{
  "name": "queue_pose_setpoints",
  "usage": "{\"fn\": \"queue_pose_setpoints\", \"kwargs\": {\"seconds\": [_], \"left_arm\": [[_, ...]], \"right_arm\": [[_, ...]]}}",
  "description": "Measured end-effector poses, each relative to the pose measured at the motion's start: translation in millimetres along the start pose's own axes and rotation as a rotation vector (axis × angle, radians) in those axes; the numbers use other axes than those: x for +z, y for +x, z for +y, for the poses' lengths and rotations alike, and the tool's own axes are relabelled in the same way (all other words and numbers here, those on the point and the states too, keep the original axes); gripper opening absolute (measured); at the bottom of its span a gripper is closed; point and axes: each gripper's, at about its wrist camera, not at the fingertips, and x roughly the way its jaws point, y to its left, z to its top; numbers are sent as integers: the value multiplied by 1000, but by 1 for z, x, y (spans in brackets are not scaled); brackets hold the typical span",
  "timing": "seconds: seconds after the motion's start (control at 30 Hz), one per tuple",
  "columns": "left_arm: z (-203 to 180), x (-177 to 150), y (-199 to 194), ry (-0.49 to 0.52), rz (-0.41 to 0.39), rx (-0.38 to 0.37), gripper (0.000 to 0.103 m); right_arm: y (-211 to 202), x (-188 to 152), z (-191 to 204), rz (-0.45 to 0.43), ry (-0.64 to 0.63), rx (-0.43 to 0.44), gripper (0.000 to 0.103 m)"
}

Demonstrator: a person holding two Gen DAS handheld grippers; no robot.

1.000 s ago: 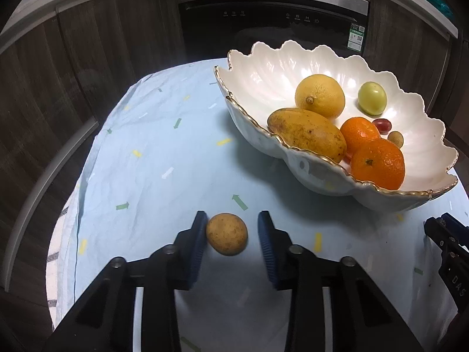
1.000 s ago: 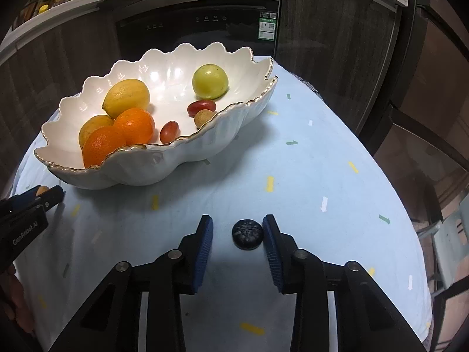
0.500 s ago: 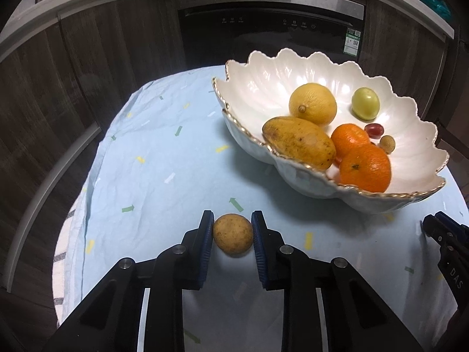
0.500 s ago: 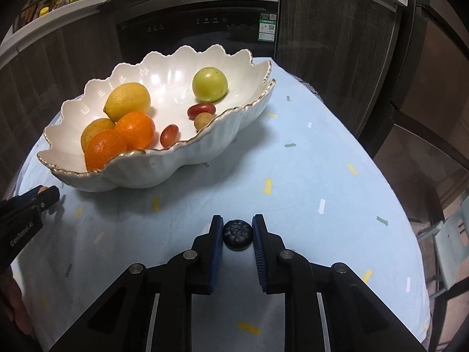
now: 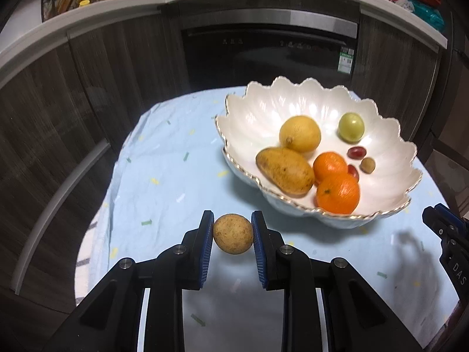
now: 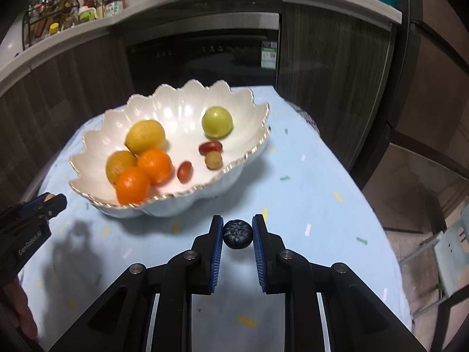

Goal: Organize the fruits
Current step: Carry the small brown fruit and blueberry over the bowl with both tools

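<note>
My left gripper (image 5: 232,236) is shut on a round brown fruit (image 5: 232,237) and holds it above the tablecloth, in front of the white scalloped bowl (image 5: 252,117). My right gripper (image 6: 237,233) is shut on a small dark bumpy fruit (image 6: 237,233), also lifted, in front of the same bowl (image 6: 181,108). The bowl holds a lemon (image 5: 300,133), a mango (image 5: 285,174), two oranges (image 5: 337,192), a green fruit (image 5: 351,126), red grapes and a small brown fruit. The right gripper's tip shows at the right edge of the left wrist view (image 5: 439,223); the left gripper's tip shows at the left of the right wrist view (image 6: 44,205).
The bowl stands on a round table under a light blue cloth (image 5: 164,176) with small coloured marks. Dark cabinets and a built-in oven (image 5: 269,52) stand behind. The counter above carries bottles and a rack (image 6: 52,14). A chair (image 6: 448,252) stands to the table's right.
Both grippers closed on their fruits and lifted them off the cloth; shadows now fall below. The views have risen, showing more of the counter.
</note>
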Motion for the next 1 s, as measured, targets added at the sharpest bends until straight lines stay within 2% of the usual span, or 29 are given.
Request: {"fn": "queue_pose_setpoints", "kwargs": {"seconds": [0.5, 1.0], "left_arm": [[-5, 39, -28, 4, -72, -12, 27], [-6, 85, -8, 5, -96, -30, 27]], "right_arm": [[-26, 43, 1, -95, -31, 39, 22], [-9, 94, 3, -121, -22, 46, 22]]}}
